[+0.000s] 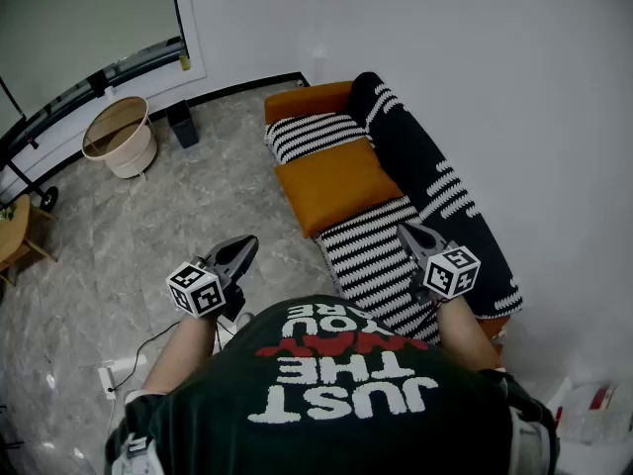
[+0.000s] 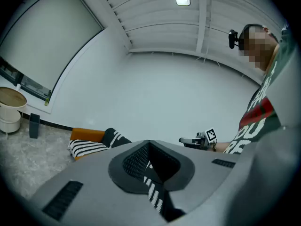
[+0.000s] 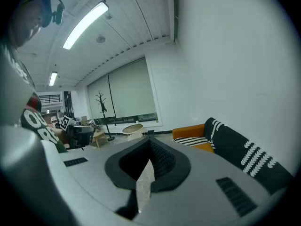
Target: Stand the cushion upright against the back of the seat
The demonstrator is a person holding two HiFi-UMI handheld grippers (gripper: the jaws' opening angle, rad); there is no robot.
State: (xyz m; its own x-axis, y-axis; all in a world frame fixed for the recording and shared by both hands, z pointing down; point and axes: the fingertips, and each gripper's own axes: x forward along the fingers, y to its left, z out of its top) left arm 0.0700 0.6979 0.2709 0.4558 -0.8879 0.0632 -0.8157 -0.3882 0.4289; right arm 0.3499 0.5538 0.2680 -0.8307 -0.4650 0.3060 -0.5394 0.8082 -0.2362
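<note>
Holds the left gripper (image 1: 248, 244) out over the floor (image 1: 178, 216), jaws pressed together on nothing. Holds the right gripper (image 1: 406, 231) above the striped cover (image 1: 371, 255) of the sofa (image 1: 307, 100), jaws likewise closed and empty. Faces the orange cushion (image 1: 336, 184) lying flat on the seat, just beside the backrest (image 1: 435, 176), apart from both grippers.

Two grippers, the left gripper (image 1: 247, 242) and the right gripper (image 1: 405, 229); one sofa (image 1: 435, 181) at one o'clock, with one orange cushion (image 1: 336, 184) and seemingly two striped cushions (image 1: 315, 135); one basket (image 1: 119, 137) at ten.
</note>
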